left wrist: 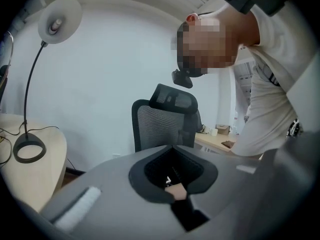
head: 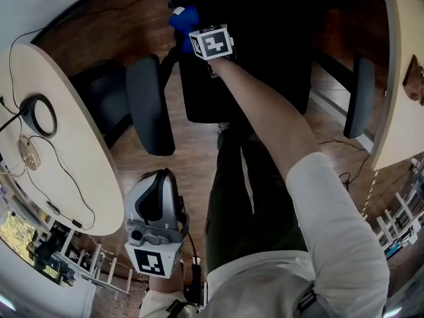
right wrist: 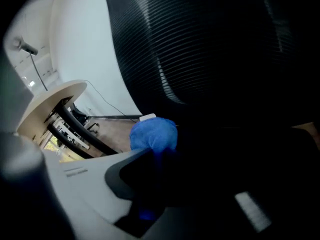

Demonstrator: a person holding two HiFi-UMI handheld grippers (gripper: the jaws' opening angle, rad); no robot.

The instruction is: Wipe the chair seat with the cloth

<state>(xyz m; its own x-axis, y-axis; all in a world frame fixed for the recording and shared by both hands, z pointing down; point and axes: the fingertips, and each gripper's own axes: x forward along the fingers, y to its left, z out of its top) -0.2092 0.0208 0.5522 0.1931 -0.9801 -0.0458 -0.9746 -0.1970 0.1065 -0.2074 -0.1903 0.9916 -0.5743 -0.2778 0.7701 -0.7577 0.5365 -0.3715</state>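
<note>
The black chair seat [head: 265, 71] lies ahead of me at the top of the head view. A bunched blue cloth [head: 181, 20] rests at the seat's far left corner. My right gripper [head: 190, 29] reaches out over the seat on an outstretched arm and is shut on the cloth. In the right gripper view the blue cloth [right wrist: 154, 134] bulges out past the right gripper [right wrist: 159, 153], with dark chair mesh [right wrist: 200, 49] close behind it. My left gripper [head: 161, 175] hangs low by my left leg, away from the chair; its jaws look shut and hold nothing.
Two black armrests [head: 150, 105] [head: 360, 95] flank the seat. A round beige table [head: 73, 158] with a lamp base [head: 38, 115] and cables stands at the left, and another table edge [head: 397, 78] at the right. The left gripper view shows a second mesh chair [left wrist: 165, 121] and a desk lamp [left wrist: 60, 18].
</note>
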